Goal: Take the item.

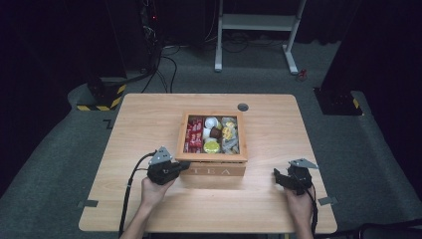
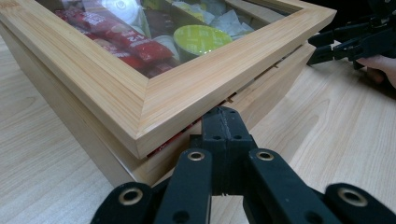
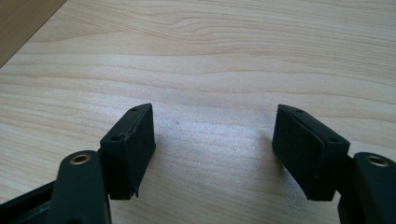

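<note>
At table centre, a wooden tea box (image 1: 213,168) is sitting on the light wood table (image 1: 149,114), its front panel lettered TEA and facing six o'clock. Its glass-paned lid (image 2: 116,88) is showing the contents: red sachets (image 1: 194,134) at the nine o'clock side, a yellow-green round pod (image 1: 211,146) toward six o'clock, white and brown pods (image 1: 213,127) near the middle, pale wrapped packets (image 1: 230,139) at three o'clock. In the left gripper view the lid corner is standing slightly lifted, a thin gap showing beneath it. Left gripper (image 1: 185,167) is reaching toward three o'clock against the box's front left corner, held by a hand (image 1: 152,191); its jaws are drawn together at the lid's edge, though whether they are pinching it cannot be told. Right gripper (image 1: 276,177) is hovering at four o'clock of the box, well apart from it, jaws spread wide over bare wood.
</note>
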Motion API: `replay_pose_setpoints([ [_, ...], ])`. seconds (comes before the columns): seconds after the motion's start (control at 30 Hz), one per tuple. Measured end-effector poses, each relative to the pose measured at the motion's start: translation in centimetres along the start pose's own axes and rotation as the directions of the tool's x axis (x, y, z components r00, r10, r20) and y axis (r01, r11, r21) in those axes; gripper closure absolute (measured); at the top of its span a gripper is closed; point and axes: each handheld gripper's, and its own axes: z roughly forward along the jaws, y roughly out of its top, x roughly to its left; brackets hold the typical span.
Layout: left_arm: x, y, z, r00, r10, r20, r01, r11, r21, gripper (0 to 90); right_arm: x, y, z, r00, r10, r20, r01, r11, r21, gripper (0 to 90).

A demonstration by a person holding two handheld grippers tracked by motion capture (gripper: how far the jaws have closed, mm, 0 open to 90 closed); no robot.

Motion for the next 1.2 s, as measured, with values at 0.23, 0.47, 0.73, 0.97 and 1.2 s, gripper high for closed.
replay_pose_setpoints([
  [0.23, 0.0, 0.8, -0.2, 0.9999, 0.015, -0.005, -0.015, 0.9998, -0.009, 90.0, 0.0, 0.0, 0.0, 1.0000, 0.000, 0.000, 0.000, 1.000, 0.000, 29.8],
  [0.47, -0.1, 1.8, -0.5, 0.9996, 0.029, -0.008, -0.029, 0.9993, -0.023, 90.0, 0.0, 0.0, 0.0, 1.0000, 0.000, 0.001, 0.000, 1.000, 0.000, 29.7],
  [0.73, 0.0, 2.8, -0.5, 0.9994, 0.035, -0.009, -0.035, 0.9993, -0.013, 90.0, 0.0, 0.0, 0.0, 1.0000, -0.001, 0.001, 0.001, 1.000, 0.000, 29.7],
  [0.97, 0.0, 3.7, -0.6, 0.9994, 0.032, -0.011, -0.032, 0.9992, -0.024, 90.0, 0.0, 0.0, 0.0, 1.0000, -0.001, 0.001, 0.001, 1.000, -0.002, 29.7],
  [1.2, 0.1, 4.6, -0.7, 0.9992, 0.037, -0.017, -0.037, 0.9991, -0.018, 90.0, 0.0, 0.0, 0.0, 1.0000, 0.000, 0.001, 0.000, 1.000, -0.002, 29.6],
])
